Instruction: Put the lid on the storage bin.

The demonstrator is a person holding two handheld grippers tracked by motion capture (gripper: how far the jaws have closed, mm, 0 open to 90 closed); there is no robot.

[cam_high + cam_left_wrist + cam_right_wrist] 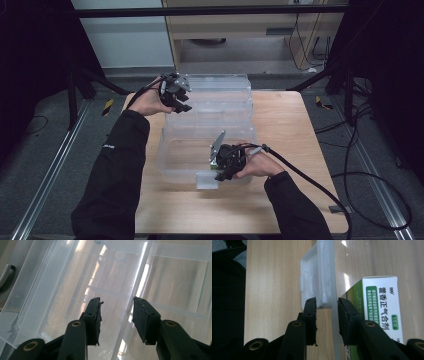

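The clear plastic storage box (200, 150) stands in the middle of the wooden table (300, 150), with its lid (220, 95) opened to the far side, so the lid lies behind the box. In my high view, the right gripper (220, 176) is at the near wall of the box, beside the white latch (206, 181) that hangs there. In my right gripper view, the jaws stand on both sides of this near wall and the latch (317, 275): one jaw is outside over the bare table wood, the other is inside the box. I see the jaws partly closed around the wall, but I cannot tell if the pads really press on it. Inside the box, just beside the inner jaw, lies a green and white medicine carton (382, 312) with printed characters on it. The left gripper (183, 106) is at the far left, over the left end of the open lid. In my left gripper view its jaws are about half open, and a raised ridge of the clear lid (135, 297) runs up between them; the pads are not touching it, so this gripper holds nothing. The person's dark sleeves (115, 170) come in from the near edge of the table.
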